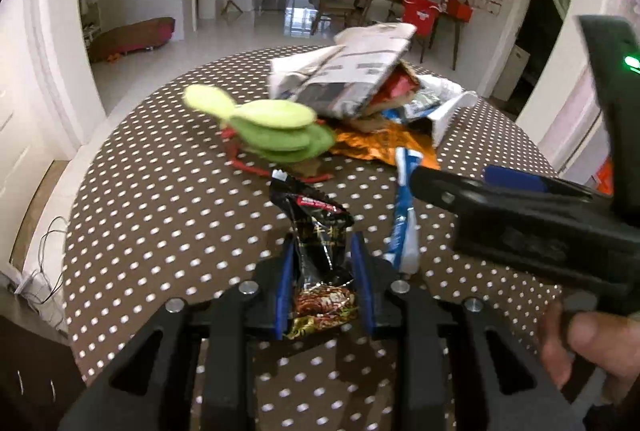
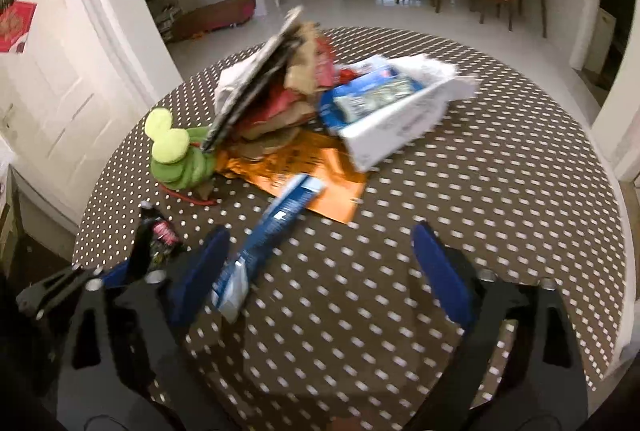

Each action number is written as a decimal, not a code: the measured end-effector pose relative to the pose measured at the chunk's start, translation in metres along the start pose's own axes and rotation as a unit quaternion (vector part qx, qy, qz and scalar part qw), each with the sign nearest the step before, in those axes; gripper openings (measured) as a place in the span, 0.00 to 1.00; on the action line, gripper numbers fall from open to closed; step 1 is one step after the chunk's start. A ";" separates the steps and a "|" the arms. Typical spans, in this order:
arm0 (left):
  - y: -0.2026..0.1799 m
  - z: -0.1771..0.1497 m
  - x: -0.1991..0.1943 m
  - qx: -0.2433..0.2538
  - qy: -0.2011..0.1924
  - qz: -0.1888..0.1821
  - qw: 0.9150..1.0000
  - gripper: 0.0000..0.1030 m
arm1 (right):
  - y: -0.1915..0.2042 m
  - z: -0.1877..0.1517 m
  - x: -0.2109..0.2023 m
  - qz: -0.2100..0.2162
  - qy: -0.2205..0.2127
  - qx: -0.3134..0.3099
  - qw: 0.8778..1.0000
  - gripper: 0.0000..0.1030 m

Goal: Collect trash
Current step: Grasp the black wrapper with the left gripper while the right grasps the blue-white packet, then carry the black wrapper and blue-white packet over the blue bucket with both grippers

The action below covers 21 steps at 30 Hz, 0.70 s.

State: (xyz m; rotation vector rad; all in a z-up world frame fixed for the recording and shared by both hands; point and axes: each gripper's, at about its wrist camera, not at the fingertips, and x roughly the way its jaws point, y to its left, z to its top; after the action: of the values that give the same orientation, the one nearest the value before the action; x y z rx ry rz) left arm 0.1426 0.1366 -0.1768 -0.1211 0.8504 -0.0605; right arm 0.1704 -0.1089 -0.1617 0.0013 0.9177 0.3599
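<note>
A crumpled black snack wrapper sits squeezed between the blue pads of my left gripper, which is shut on it just above the brown polka-dot tablecloth. The same wrapper appears at the left of the right wrist view. My right gripper is open over the table. A long blue-and-white wrapper lies flat just inside its left finger, and the pads do not press it. In the left wrist view this wrapper lies right of my left gripper.
Behind lies a heap: a green plush toy, folded newspaper, an orange foil bag, a white-and-blue box and brown paper scraps. A hand holds the right gripper's handle. The round table's edge curves close on the left.
</note>
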 end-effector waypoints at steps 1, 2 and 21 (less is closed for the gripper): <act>0.001 -0.006 -0.004 -0.003 0.000 0.003 1.000 0.26 | 0.004 0.001 0.005 0.000 0.006 -0.005 1.000 0.64; 0.001 -0.006 -0.004 -0.005 0.000 0.006 1.000 0.26 | 0.009 0.000 0.011 -0.005 0.008 -0.016 1.000 0.54; -0.090 0.006 -0.023 0.044 -0.033 -0.034 0.998 0.15 | -0.121 -0.028 -0.076 0.041 -0.080 0.079 0.993 0.11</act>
State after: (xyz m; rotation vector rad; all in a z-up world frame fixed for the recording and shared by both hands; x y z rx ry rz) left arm 0.1316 0.0503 -0.1438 -0.0686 0.7770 -0.1560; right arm 0.1435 -0.2501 -0.1382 0.2099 0.7866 0.3572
